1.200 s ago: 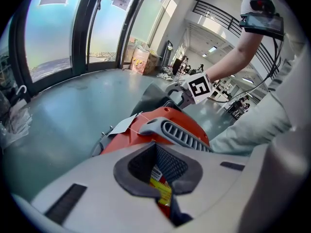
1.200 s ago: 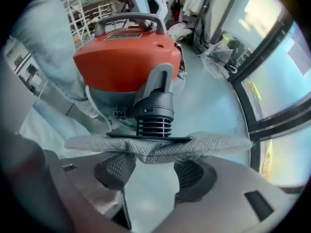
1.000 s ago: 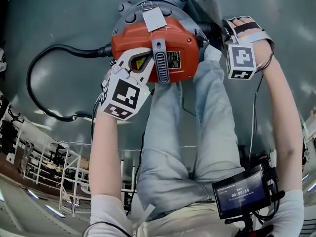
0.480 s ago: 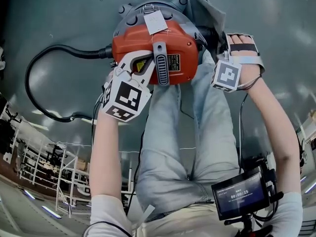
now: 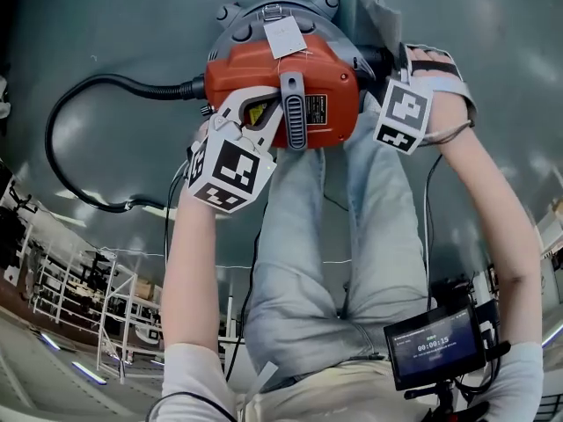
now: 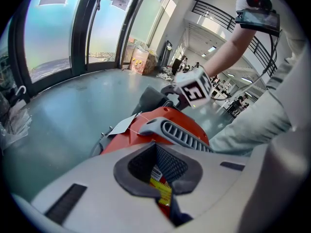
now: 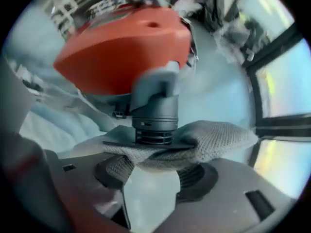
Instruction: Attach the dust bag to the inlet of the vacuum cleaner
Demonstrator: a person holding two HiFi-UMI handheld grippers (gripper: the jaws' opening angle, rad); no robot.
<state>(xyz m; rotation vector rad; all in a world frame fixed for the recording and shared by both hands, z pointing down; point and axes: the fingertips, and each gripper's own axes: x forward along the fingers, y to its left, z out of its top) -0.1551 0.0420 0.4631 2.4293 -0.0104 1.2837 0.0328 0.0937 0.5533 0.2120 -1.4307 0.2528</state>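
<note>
The vacuum cleaner (image 5: 325, 73) has an orange motor head on a grey drum and stands on the floor between the person's knees. My left gripper (image 6: 160, 178) is shut, and its tips rest on the orange top (image 6: 146, 130) by a yellow label. My right gripper (image 7: 153, 174) points down at the vacuum's right side, its marker cube (image 5: 403, 112) facing up. Its jaws are closed on the grey mesh dust bag (image 7: 214, 140) at the bag's flat collar. The grey ribbed inlet (image 7: 155, 115) sits in that collar. More of the bag (image 5: 376, 11) lies behind the drum.
A black hose (image 5: 88, 86) loops over the grey floor to the left. A paper tag (image 5: 283, 35) hangs on the grey carry handle (image 5: 293, 112). The person's legs (image 5: 299, 262) run down from the vacuum. A small screen (image 5: 435, 345) hangs at the lower right.
The right gripper has rolled and shifted slightly left, closer to the vacuum's side. The left gripper has stayed on the orange top.
</note>
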